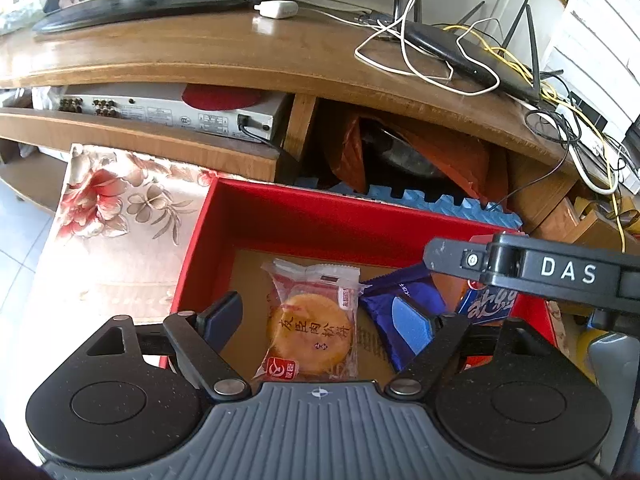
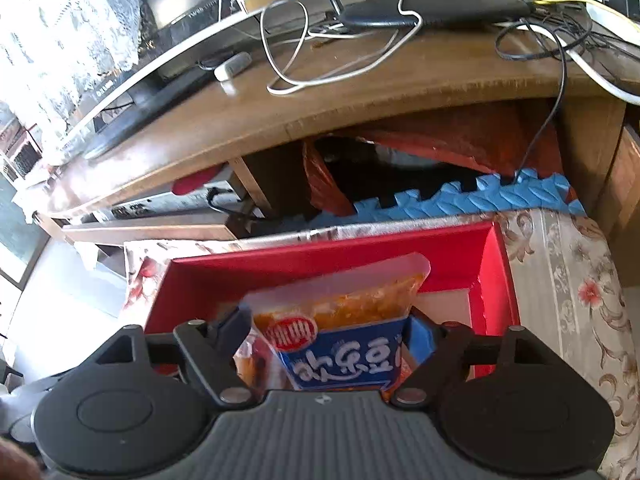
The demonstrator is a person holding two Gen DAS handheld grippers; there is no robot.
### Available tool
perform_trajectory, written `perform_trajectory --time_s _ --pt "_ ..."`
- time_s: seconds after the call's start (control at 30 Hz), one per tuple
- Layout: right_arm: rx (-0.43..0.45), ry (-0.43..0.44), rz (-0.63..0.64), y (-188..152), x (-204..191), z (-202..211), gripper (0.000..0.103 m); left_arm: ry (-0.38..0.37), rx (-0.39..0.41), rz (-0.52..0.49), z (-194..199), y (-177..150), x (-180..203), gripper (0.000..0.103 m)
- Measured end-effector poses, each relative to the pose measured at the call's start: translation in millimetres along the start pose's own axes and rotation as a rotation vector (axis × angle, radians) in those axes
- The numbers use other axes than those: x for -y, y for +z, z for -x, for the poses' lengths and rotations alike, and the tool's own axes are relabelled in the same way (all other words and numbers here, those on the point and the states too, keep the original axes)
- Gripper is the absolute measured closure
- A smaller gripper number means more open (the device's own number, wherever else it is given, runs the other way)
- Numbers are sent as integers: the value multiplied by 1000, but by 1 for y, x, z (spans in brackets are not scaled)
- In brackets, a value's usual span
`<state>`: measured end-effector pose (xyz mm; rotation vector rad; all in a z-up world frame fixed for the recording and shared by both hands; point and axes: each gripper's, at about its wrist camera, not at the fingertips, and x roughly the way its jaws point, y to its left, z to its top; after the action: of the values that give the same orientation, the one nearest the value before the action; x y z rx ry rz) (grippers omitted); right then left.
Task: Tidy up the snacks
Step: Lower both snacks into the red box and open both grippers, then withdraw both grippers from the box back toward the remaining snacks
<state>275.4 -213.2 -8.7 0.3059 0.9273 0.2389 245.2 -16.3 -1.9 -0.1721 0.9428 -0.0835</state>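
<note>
Snacks point(image 1: 312, 320) lie inside red box point(image 1: 304, 216), walls close.

Orange snack bag point(image 2: 340, 336) bottom hidden (behind right tool point(image 2: 326, 334)); purple packet point(image 1: 394, 304) partly covered

We see the left gripper point(image 1: 320, 322) with matte black linkage arms, silver pivot rivets, blue finger pads and a ribbed grey body; the right gripper point(image 2: 326, 330) matches.

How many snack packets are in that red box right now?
3. A round pastry packet lies in the red box between the left fingers, a purple packet beside it, and a blue-and-orange packet by the right fingers. Others may be hidden.
</note>
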Motion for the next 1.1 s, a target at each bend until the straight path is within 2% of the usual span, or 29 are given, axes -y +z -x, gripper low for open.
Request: perform_trajectory --time_s 0.3,0.47,0.53,0.67,0.77,0.83,0.97,1.1 --pt "101 41 1 10 -3 21 18 0 22 17 5 2 -1 14" --pt "138 48 3 13 -5 28 17 -13 42 25 9 3 -1 14" --pt "178 40 17 13 -9 38 17 -12 61 30 14 4 -2 14" --pt "340 -1 88 11 -23 78 17 21 154 4 38 5 3 12" --pt "435 -61 149 3 -36 107 12 43 243 -25 60 2 8 4" --pt "453 -73 171 -5 -40 122 9 36 309 -31 79 -4 8 0" --pt "448 -76 152 -29 -32 147 9 21 388 -37 108 -16 7 0" --pt "422 -120 150 -64 -17 165 8 66 448 -114 126 -43 14 0"
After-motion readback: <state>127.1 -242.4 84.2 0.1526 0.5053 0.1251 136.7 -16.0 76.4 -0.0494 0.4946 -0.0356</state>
